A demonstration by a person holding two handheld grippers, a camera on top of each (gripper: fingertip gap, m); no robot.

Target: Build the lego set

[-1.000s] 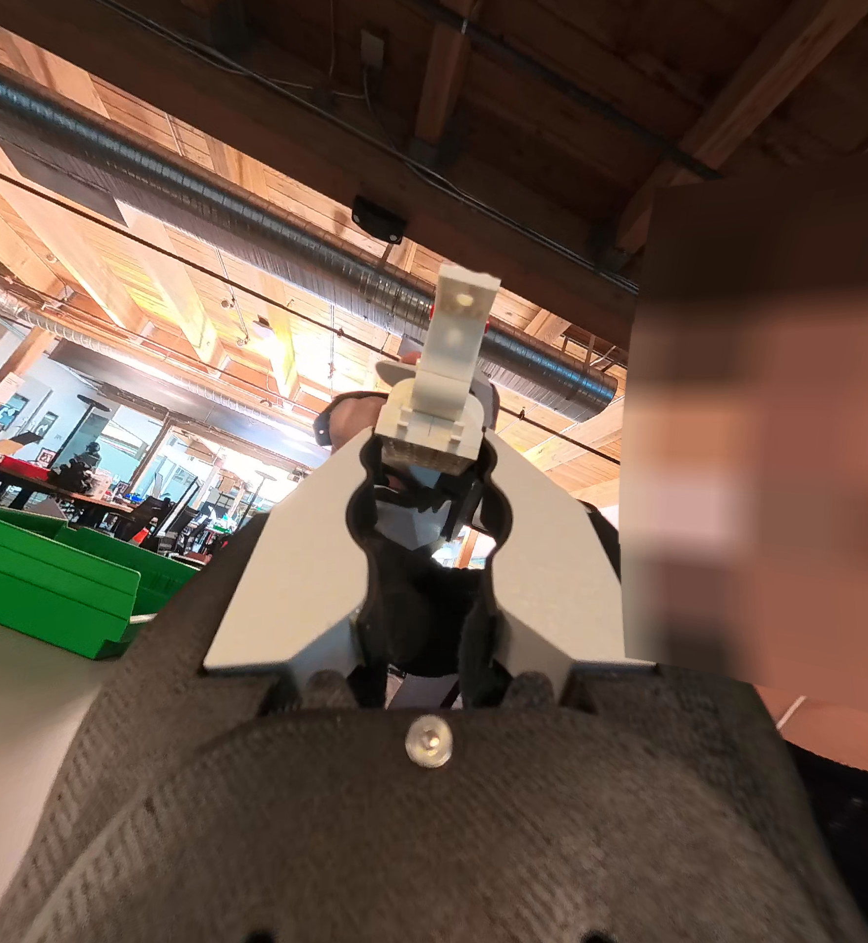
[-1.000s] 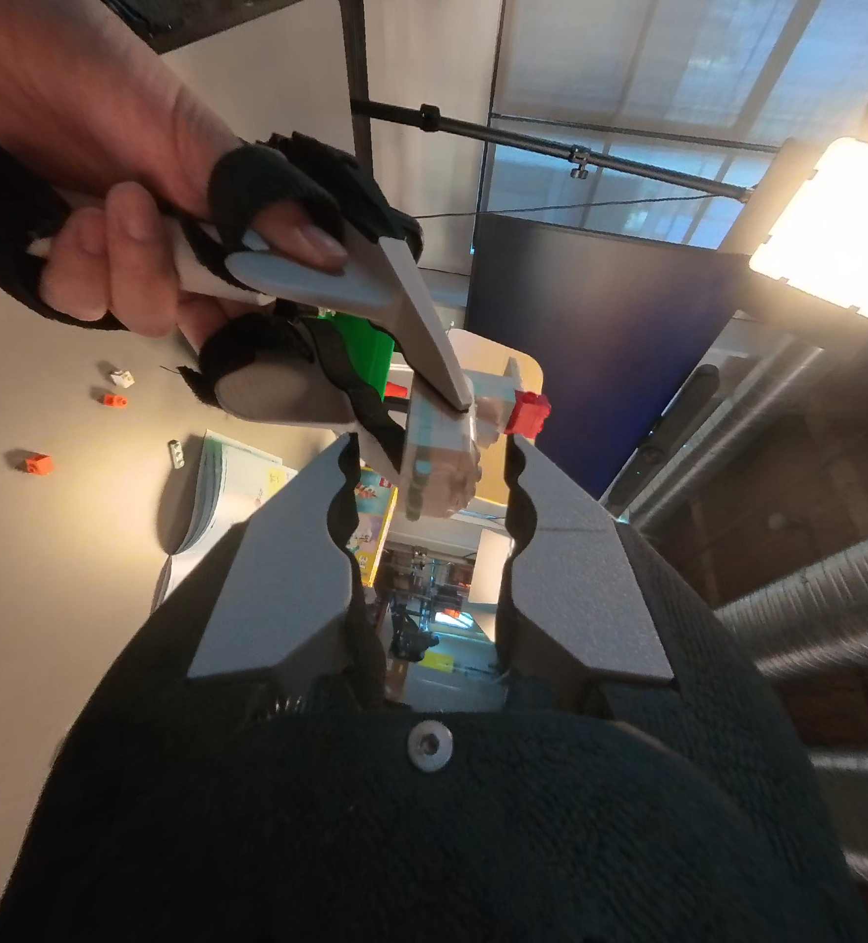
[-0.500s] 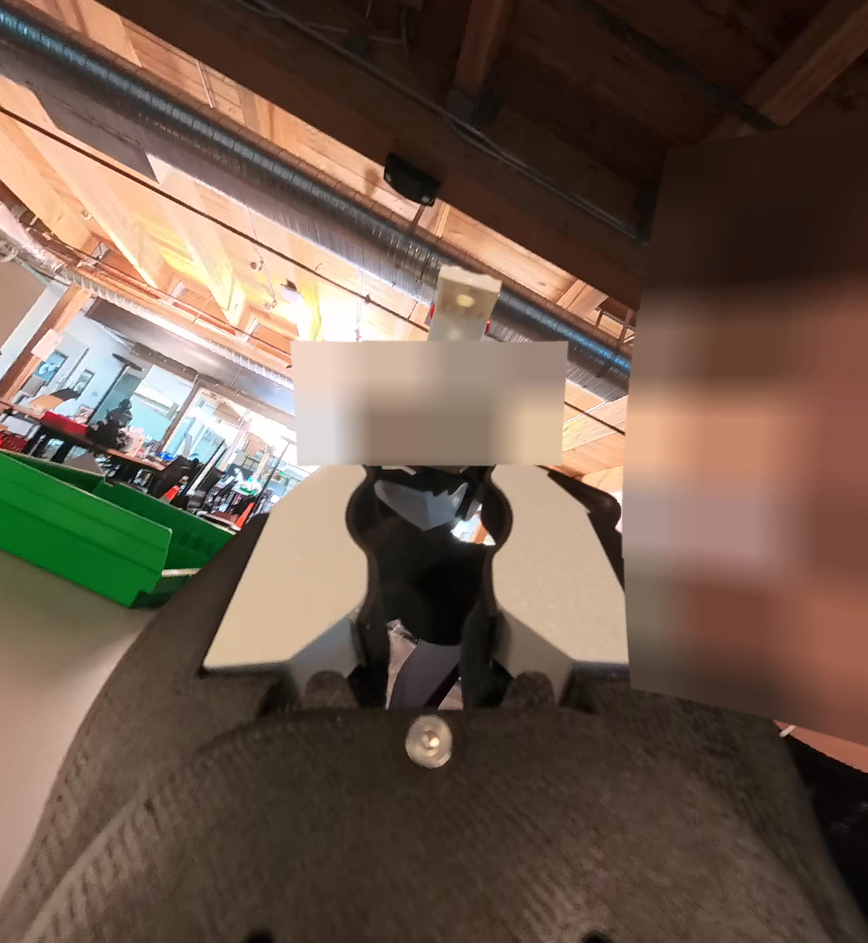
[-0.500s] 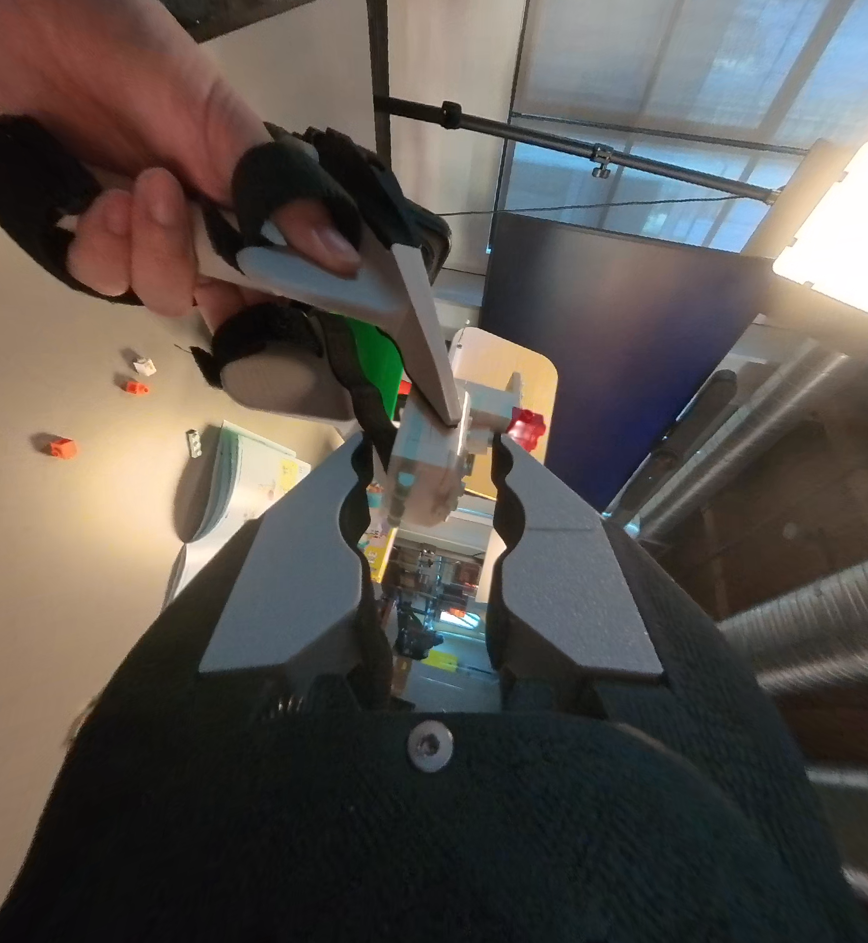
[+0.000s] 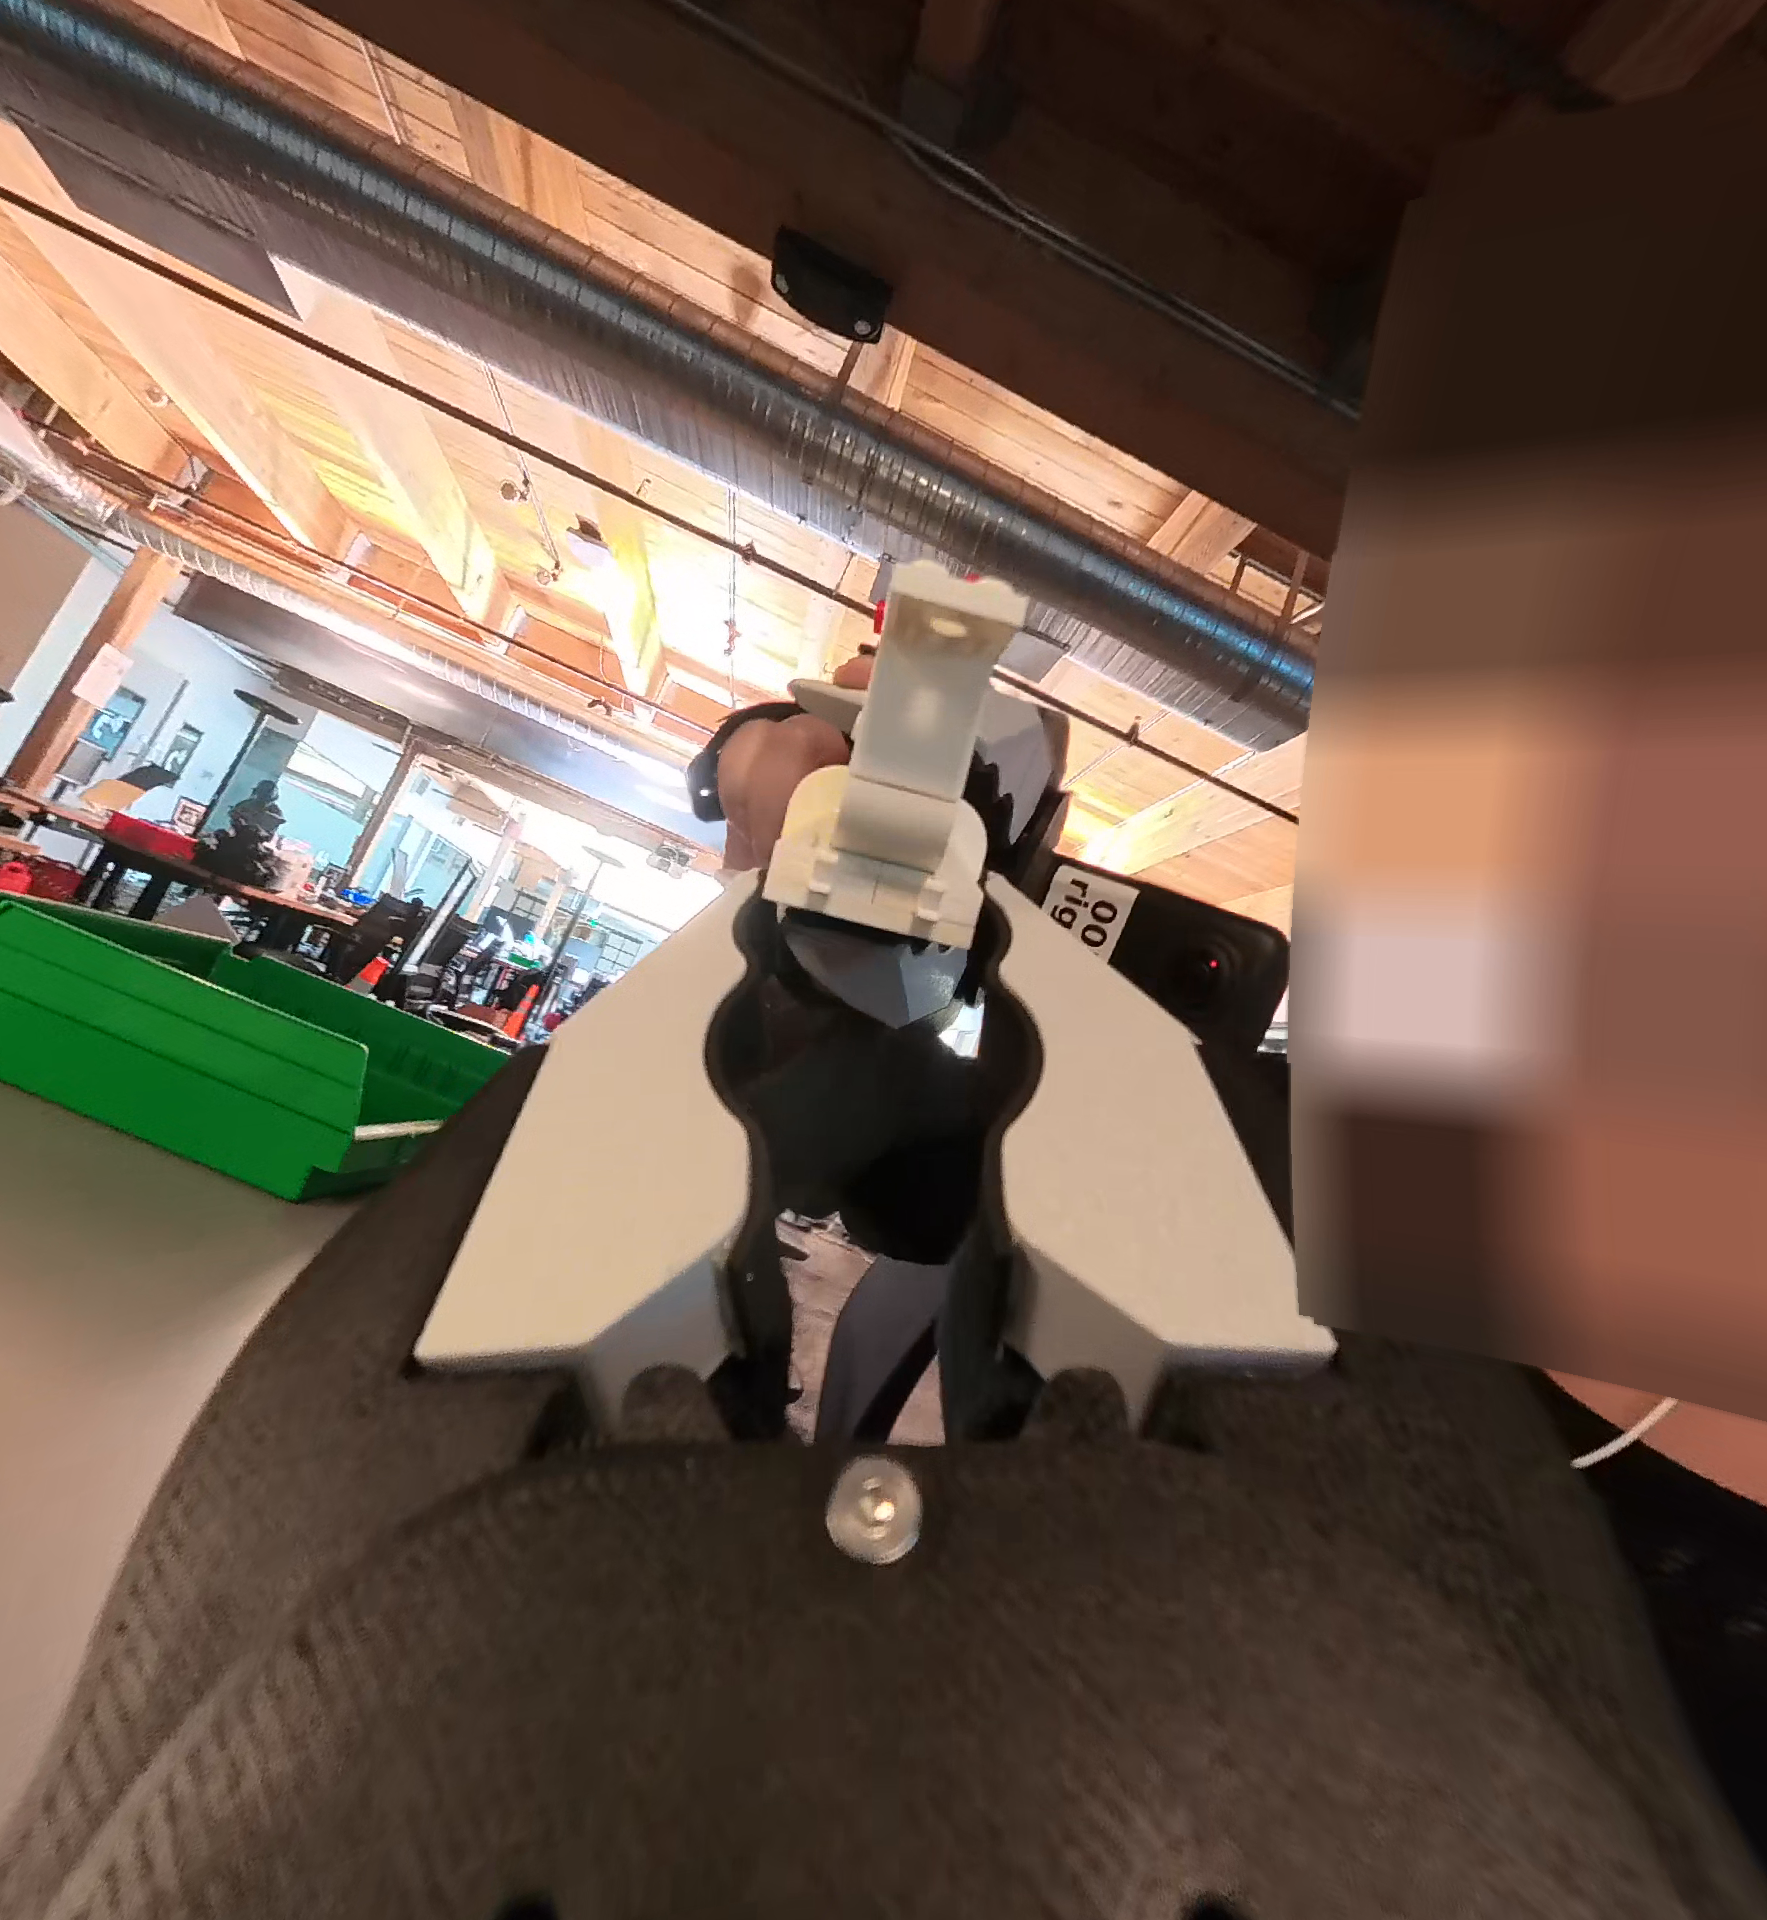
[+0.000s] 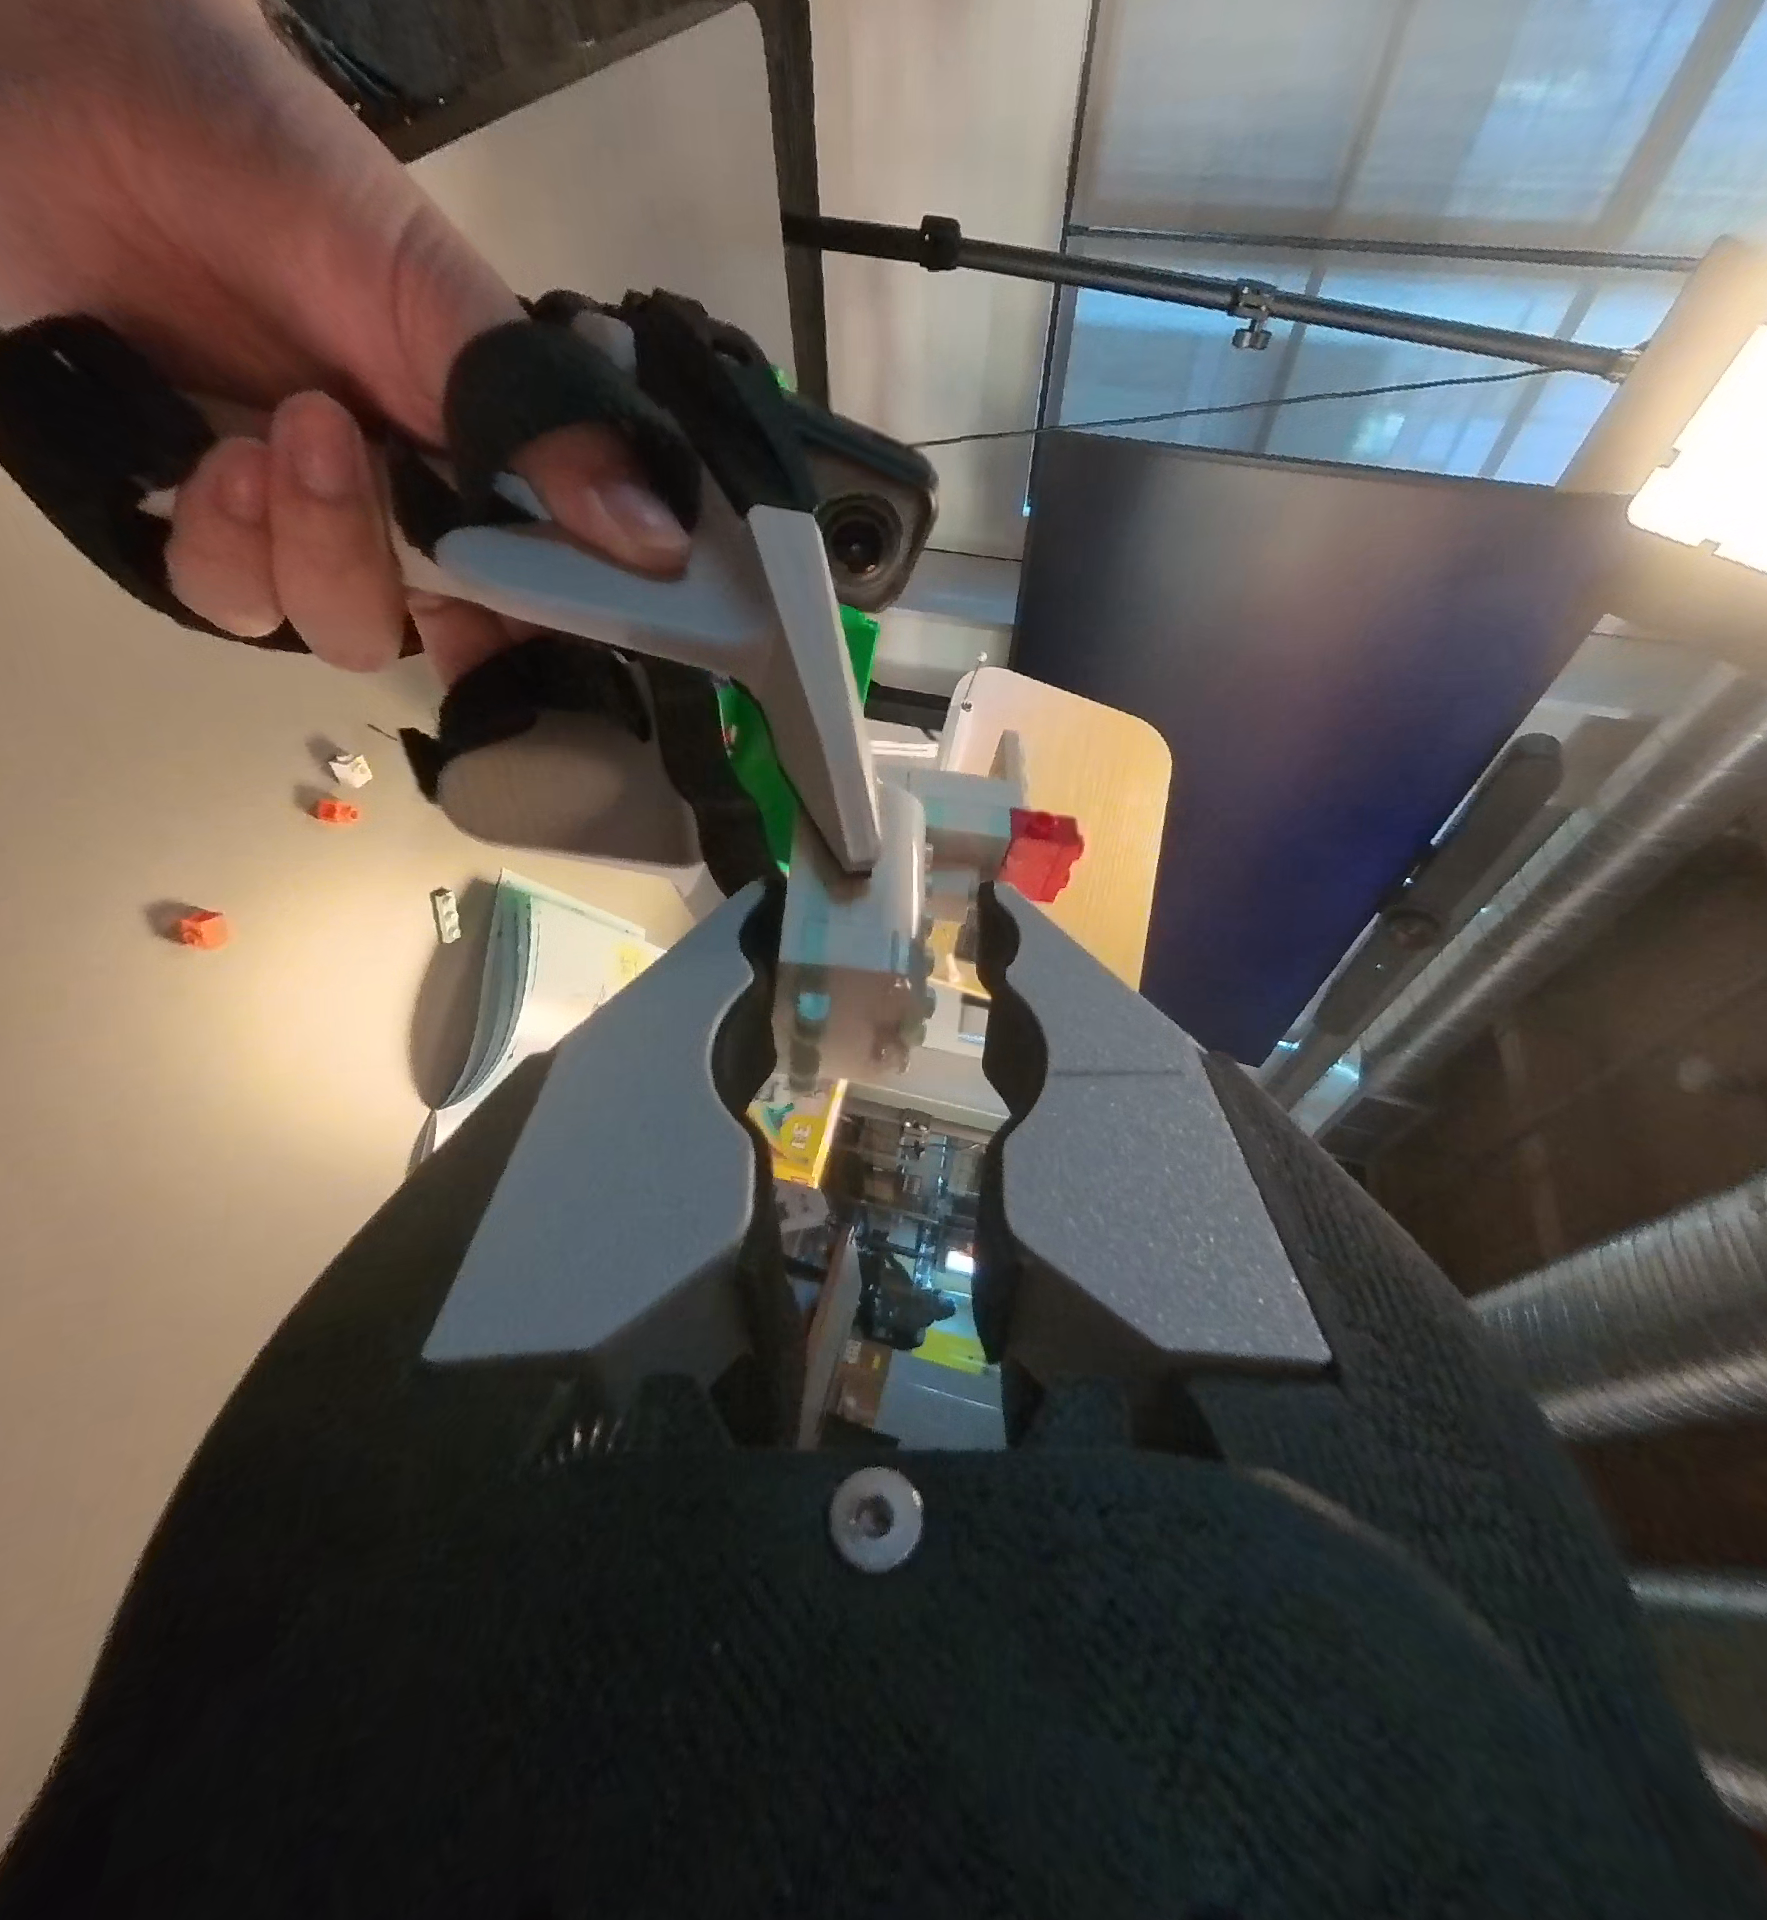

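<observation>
My left gripper [image 5: 874, 904] is shut on the base of a white lego model [image 5: 915, 748] and holds it up in the air. In the right wrist view the left gripper [image 6: 843, 847], held by a hand, clamps the same model [image 6: 858, 935], which has a red brick [image 6: 1040, 852] on its far end. My right gripper [image 6: 874, 914] is open, with its jaws on either side of the model. Its left jaw is close against the model, and a small gap shows on the right.
The pale table [image 6: 131, 1143] carries two orange bricks [image 6: 198, 925] [image 6: 337, 808], a small white piece [image 6: 347, 767], a grey plate [image 6: 446, 914] and an instruction booklet [image 6: 546, 977]. A green bin [image 5: 131, 1039] stands at the table's far side.
My right gripper's jaws have narrowed and moved forward around the model. The left gripper kept its hold and tilted slightly.
</observation>
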